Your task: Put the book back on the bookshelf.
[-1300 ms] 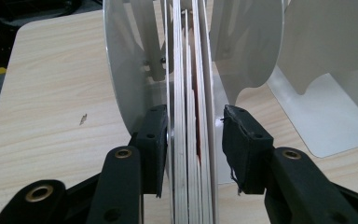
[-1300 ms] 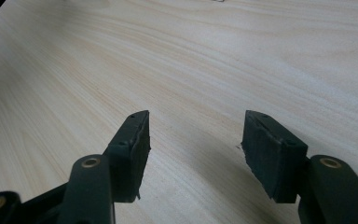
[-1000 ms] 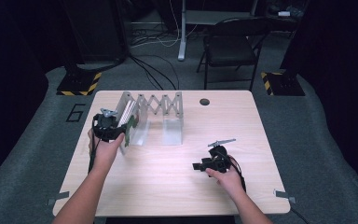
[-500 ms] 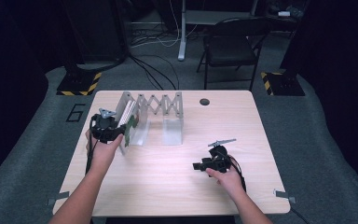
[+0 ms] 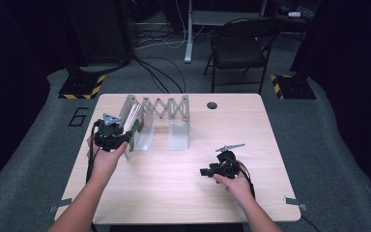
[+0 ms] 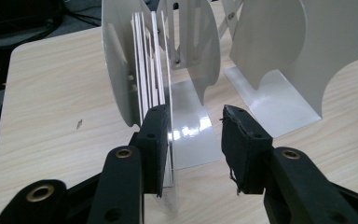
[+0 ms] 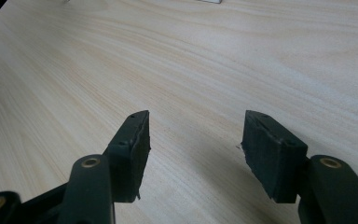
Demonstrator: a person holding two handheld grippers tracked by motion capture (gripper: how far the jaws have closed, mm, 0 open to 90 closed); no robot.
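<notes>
A grey metal accordion rack (image 5: 174, 108) stands at the table's back left, with several thin white boards (image 5: 131, 116) upright in its left section. My left gripper (image 5: 128, 138) is at the near end of that section. In the left gripper view the rack (image 6: 270, 56) rises just ahead and the boards (image 6: 147, 60) stand on edge. The left gripper (image 6: 196, 126) is open there. The nearest thin sheet (image 6: 166, 70) lies against the inner face of its left jaw, and the gap beside it is empty. My right gripper (image 5: 204, 171) rests low at the table's front right. It is open (image 7: 193, 135) over bare wood.
A small black round cap (image 5: 212, 105) sits in the tabletop at the back, right of the rack. A black folding chair (image 5: 236, 48) stands behind the table, with cables on the floor. The light wooden table (image 5: 174, 198) stretches between the two hands.
My left gripper has shifted only slightly at the near end of the rack. The right hand has kept still.
</notes>
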